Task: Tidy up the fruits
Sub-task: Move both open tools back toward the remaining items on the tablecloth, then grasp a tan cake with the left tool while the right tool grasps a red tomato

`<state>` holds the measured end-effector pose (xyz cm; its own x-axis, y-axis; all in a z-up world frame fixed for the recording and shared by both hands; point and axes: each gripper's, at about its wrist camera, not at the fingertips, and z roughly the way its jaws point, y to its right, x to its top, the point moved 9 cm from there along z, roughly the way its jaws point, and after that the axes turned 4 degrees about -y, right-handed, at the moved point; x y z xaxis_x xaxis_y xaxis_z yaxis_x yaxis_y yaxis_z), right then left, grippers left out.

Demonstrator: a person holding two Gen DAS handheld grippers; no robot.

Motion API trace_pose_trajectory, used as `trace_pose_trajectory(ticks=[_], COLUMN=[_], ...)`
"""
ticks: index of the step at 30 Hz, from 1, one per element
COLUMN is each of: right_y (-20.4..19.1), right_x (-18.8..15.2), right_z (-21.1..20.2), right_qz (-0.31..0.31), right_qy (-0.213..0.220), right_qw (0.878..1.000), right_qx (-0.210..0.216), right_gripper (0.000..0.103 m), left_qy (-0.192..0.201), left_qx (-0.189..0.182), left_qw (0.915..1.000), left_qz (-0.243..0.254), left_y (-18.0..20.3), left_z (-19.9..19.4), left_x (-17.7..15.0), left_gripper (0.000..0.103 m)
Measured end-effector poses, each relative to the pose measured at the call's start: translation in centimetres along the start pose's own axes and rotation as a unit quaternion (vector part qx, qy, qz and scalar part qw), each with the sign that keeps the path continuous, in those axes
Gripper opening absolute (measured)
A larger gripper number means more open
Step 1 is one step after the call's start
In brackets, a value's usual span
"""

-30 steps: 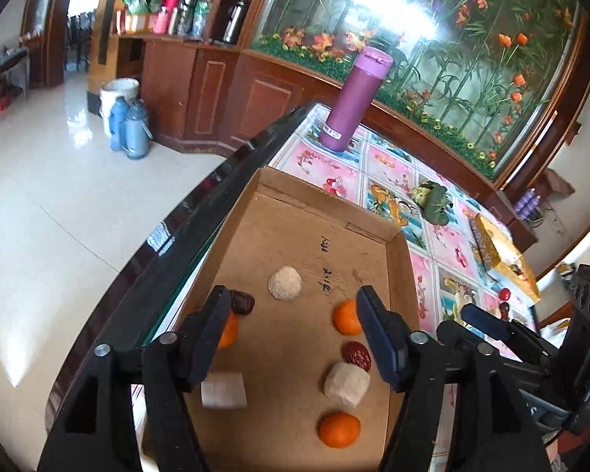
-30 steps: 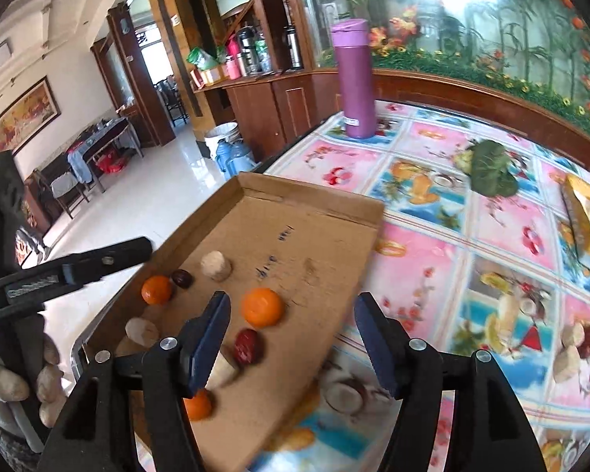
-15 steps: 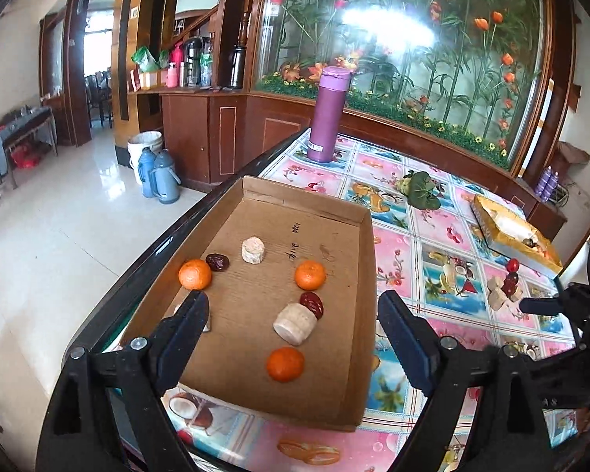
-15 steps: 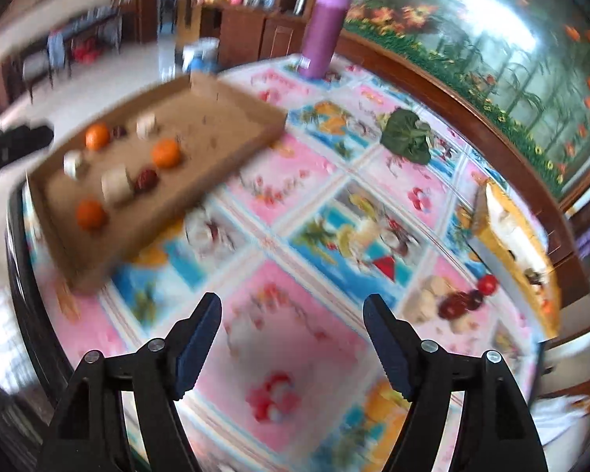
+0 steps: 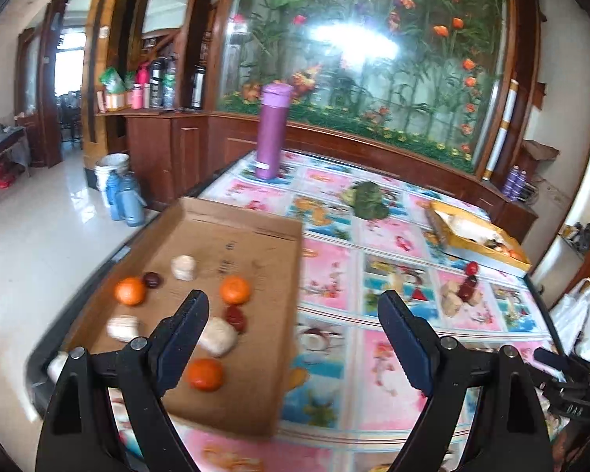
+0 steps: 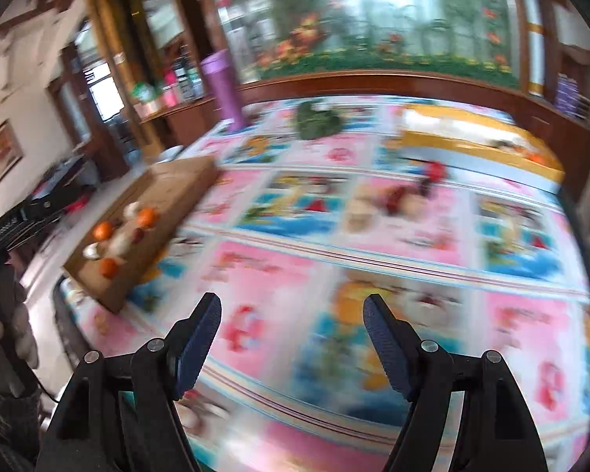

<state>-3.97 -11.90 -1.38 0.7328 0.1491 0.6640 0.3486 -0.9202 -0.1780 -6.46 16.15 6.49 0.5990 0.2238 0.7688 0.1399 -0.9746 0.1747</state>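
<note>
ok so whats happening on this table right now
A person is sorting fruit with a handheld tool in each hand. Both the left tool and the right tool are open and empty, hovering above the table. The cardboard tray holds three oranges, two dark red fruits and pale pieces. A small pile of loose fruit lies on the tablecloth near the yellow box.

floor point(image 5: 31, 244): glossy pale tile | cabinets point(image 5: 169, 157): dark wood | back wall: flower mural point(image 5: 373, 59), bright glare

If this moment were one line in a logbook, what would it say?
left gripper: open, empty | right gripper: open, empty | cardboard tray: three oranges, other pieces | loose fruit pile: on tablecloth
</note>
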Motion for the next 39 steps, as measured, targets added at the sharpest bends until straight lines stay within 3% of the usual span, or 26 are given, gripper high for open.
trace_pose_trajectory(ticks=[2, 4, 9, 11, 14, 21, 26, 27, 29, 34, 36, 38, 39], right_y=[4.2, 7.6, 13.1, 13.7, 14.2, 15.5, 15.8, 16.0, 16.3, 16.8, 16.7, 16.3, 15.9], right_x=[0.0, 0.7, 4.5, 6.4, 8.9, 13.8, 14.8, 14.6, 14.0, 12.5, 11.9, 11.3, 10.9], right_z=[-1.7, -3.1, -3.4, -1.4, 2.7, 13.0, 17.0, 17.2, 17.4, 14.6, 12.4, 10.2, 9.0], right_qz=[0.011, 0.038, 0.103, 0.122, 0.129, 0.143, 0.151, 0.153, 0.156, 0.152, 0.157, 0.165, 0.170], right_qy=[0.001, 0.003, 0.020, 0.021, 0.013, -0.031, -0.060, -0.064, -0.069, -0.047, -0.028, -0.007, 0.007], right_qw=[0.998, 0.995, 0.990, 0.989, 0.988, 0.984, 0.979, 0.978, 0.978, 0.979, 0.980, 0.981, 0.981], right_qx=[-0.057, -0.088, -0.096, -0.085, -0.086, -0.106, -0.123, -0.124, -0.122, -0.128, -0.119, -0.104, -0.091], right_gripper=[0.079, 0.079, 0.079, 0.078, 0.067, 0.067, 0.067, 0.056, 0.032, 0.032, 0.032, 0.032, 0.032], left_qy=[-0.016, -0.035, -0.074, -0.074, -0.074, -0.086, -0.094, -0.097, -0.108, -0.147, -0.164, -0.180, -0.187], left_qx=[-0.020, -0.034, -0.055, -0.050, -0.048, -0.060, -0.073, -0.081, -0.104, -0.147, -0.156, -0.168, -0.164], left_qw=[0.9996, 0.9984, 0.9943, 0.9943, 0.9941, 0.9914, 0.9872, 0.9861, 0.9828, 0.9722, 0.9681, 0.9622, 0.9612], left_qz=[0.014, 0.028, 0.052, 0.058, 0.063, 0.079, 0.106, 0.108, 0.108, 0.107, 0.107, 0.116, 0.120], left_y=[2.1, 3.6, 5.8, 5.8, 6.1, 6.7, 8.3, 8.8, 10.2, 14.0, 15.6, 17.4, 18.0], left_z=[1.5, 2.7, 4.5, 4.7, 5.0, 5.5, 5.9, 6.1, 6.7, 9.5, 10.9, 12.6, 13.5], left_x=[-0.9, -2.0, -3.9, -3.8, -3.7, -3.7, -3.4, -3.3, -3.2, -3.5, -4.0, -4.4, -4.6], left_gripper=[0.087, 0.087, 0.087, 0.087, 0.087, 0.087, 0.087, 0.087, 0.087, 0.087, 0.081, 0.065, 0.062])
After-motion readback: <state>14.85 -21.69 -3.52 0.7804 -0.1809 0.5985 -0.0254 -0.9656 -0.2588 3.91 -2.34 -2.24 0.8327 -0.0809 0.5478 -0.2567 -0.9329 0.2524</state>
